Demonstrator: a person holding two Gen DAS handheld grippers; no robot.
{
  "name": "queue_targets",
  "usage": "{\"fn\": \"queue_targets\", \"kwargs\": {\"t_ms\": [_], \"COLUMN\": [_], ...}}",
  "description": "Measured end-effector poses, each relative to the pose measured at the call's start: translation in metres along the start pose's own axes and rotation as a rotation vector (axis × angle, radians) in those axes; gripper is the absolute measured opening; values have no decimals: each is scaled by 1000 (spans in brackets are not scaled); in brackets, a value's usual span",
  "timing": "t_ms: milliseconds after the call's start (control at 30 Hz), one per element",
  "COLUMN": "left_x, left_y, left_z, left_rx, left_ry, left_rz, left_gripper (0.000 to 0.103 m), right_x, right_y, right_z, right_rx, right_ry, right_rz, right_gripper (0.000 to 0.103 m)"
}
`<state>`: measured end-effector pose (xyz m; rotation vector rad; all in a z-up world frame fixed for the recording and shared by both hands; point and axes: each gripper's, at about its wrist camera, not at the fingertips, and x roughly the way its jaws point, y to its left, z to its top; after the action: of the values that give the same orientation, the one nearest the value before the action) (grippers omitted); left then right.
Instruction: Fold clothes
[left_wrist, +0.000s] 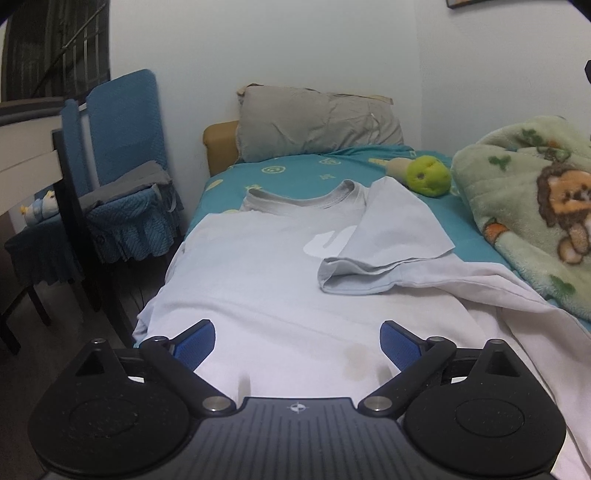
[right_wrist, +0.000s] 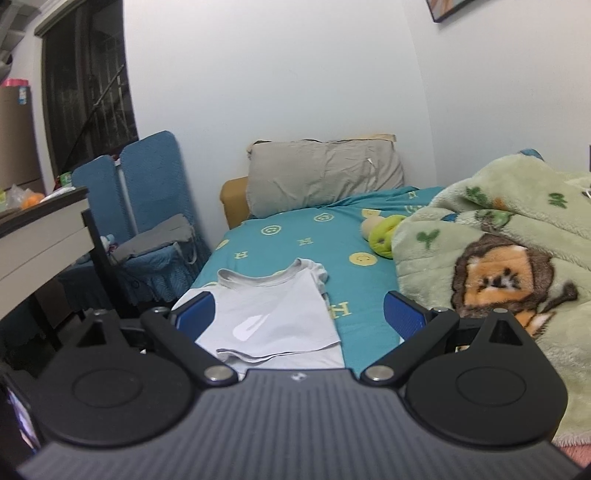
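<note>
A smooth pale shirt lies flat on the bed, 1 sleeve folded across it. Both the left gripper and right gripper hang spread wide above the shirt, empty.

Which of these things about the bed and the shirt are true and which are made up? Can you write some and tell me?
1. The t-shirt lies on the bed with one sleeve folded in over its front. True.
2. The left hand-held gripper is squeezing the shirt. False: it is open and grips nothing.
3. A green plush toy lies on the teal sheet beyond the shirt. True.
4. The pillow at the head of the bed is bright red. False: it is grey.
5. The blanket has a lion picture on it. True.
6. The right hand-held gripper is shut. False: it is open.
</note>
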<state>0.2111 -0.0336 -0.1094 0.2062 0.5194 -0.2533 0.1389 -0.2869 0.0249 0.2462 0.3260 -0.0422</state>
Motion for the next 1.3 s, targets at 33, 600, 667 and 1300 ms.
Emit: {"fn": "queue_targets", "kwargs": {"t_ms": [33,600,667,1300], "left_x": [3,144,158,199], "left_y": [-2,-137,-154,-36], "left_z": [5,91,83,135], "left_rx": [16,292,393,-232], "left_ry": [-8,42,53,-21], "left_rz": [-2,-243,-245,-387], "left_gripper": [96,80,77,3], "right_x": [1,18,24,45], "right_y": [-3,-116,-129,-132], "right_z": [0,13,10,-1], "right_rx": [7,304,365,399], "right_ry": [3,-13,2,62], "right_rz": [-4,-255,-264,-272], "right_gripper": [99,99,99,99]}}
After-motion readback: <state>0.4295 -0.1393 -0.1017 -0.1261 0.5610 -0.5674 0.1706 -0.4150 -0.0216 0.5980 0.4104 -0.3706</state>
